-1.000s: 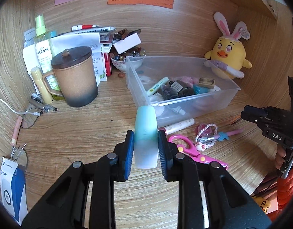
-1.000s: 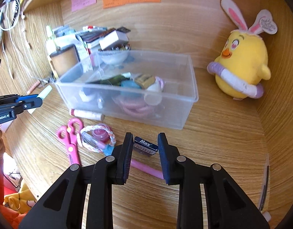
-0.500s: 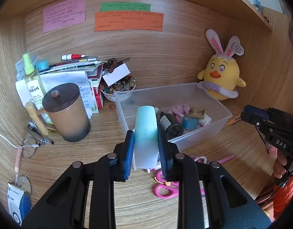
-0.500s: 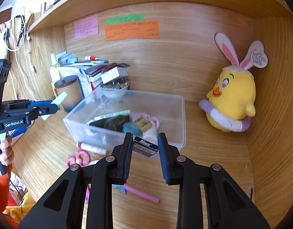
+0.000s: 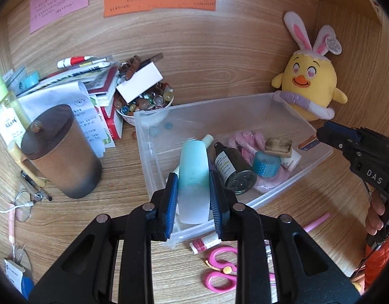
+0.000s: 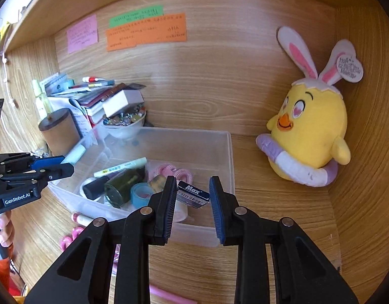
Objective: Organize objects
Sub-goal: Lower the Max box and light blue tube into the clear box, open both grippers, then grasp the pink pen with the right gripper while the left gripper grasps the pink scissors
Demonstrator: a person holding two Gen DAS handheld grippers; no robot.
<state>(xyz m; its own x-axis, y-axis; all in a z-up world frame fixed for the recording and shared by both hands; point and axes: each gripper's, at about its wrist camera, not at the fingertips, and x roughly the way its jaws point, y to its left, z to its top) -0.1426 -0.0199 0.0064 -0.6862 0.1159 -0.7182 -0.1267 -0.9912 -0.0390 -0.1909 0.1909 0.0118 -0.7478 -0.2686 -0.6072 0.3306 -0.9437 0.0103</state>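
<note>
My left gripper (image 5: pixel 193 192) is shut on a teal and white tube (image 5: pixel 194 177), held over the near left corner of the clear plastic bin (image 5: pixel 290 185). My right gripper (image 6: pixel 191 197) is shut on a small dark box marked Max (image 6: pixel 193 194), held over the bin's near right rim (image 6: pixel 229 157). The bin holds a dark bottle (image 5: pixel 232 169), blue tape roll (image 5: pixel 266 163), pink cord (image 5: pixel 247 139) and a marker (image 6: pixel 121 167). The right gripper shows in the left wrist view (image 5: pixel 321 133); the left one shows in the right wrist view (image 6: pixel 65 163).
A lidded brown mug (image 5: pixel 60 152), a paper and book pile (image 5: pixel 75 86), a bowl of beads (image 5: pixel 146 103) and a yellow plush chick (image 5: pixel 310 83) stand around the bin. Pink scissors (image 5: pixel 219 273), a glue stick (image 5: pixel 204 243) and a pink straw (image 5: pixel 318 221) lie on the desk in front.
Both grippers moved forward and up over the bin with their objects. The tube now hangs over the bin's left end, and the Max box over its right end.
</note>
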